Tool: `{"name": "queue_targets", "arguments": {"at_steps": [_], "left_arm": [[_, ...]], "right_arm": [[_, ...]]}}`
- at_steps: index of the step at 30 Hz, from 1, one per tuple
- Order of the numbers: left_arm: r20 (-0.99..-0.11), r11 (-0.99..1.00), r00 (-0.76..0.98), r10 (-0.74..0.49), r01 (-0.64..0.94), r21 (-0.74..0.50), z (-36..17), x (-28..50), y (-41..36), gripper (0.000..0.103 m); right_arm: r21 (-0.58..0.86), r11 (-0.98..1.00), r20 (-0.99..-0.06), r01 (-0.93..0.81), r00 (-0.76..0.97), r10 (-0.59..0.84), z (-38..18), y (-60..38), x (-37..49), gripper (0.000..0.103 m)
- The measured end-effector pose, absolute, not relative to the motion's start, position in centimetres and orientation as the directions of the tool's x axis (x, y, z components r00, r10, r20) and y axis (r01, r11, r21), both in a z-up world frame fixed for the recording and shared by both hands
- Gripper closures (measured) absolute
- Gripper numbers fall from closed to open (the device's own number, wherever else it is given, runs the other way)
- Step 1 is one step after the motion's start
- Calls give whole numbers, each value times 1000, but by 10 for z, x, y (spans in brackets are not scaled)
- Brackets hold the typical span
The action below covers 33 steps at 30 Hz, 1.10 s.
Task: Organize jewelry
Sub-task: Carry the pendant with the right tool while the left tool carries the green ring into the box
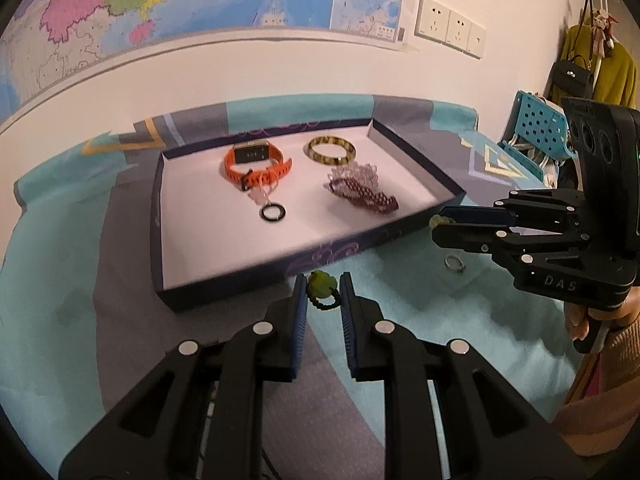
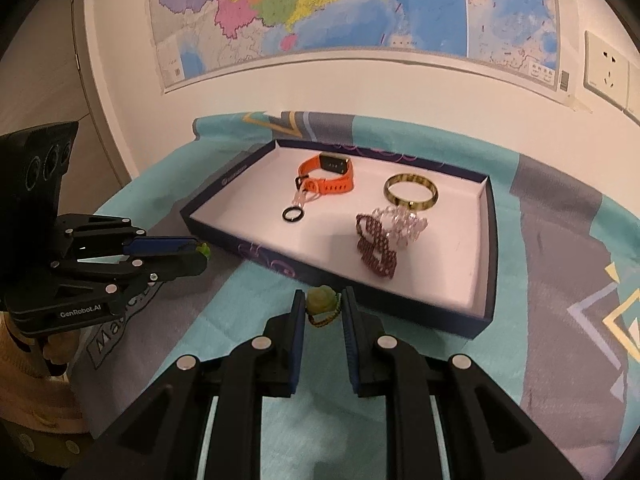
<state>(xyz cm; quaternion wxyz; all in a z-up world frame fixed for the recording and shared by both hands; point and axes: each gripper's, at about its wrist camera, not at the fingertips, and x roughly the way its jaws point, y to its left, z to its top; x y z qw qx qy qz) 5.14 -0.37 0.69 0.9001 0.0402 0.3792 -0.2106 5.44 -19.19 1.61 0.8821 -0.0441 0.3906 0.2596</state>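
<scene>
Left wrist view: our left gripper (image 1: 323,294) clenches a green bead ring (image 1: 321,286); our right gripper (image 2: 322,308) clenches another (image 2: 321,303). We should carry both level to the tray (image 1: 280,256) at 12 o'clock, releasing low.

Green-stone ring (image 1: 322,286), another (image 2: 320,304), tray (image 1: 256,276) holding orange watch (image 1: 256,164)

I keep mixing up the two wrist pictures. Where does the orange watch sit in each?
Left wrist view: orange watch in the tray's far left part, left of the yellow bangle.
Right wrist view: orange watch at the tray's far middle, again left of the yellow bangle.
Shared landmark: black ring just in front of it.
</scene>
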Motion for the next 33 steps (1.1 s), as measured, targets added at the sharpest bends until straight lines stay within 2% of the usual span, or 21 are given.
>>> {"name": "queue_targets", "arguments": {"at_steps": [14,33], "left_arm": [[-684,915,647,-336,397,-73,18,76,-8,86],[-719,928,624,-305,365,-77,0,121,-15,86]], "right_arm": [[123,868,-693,-482,584,423,24,-195,78,86],[129,872,-733,-472,547,405,3,-183,117,86]]}}
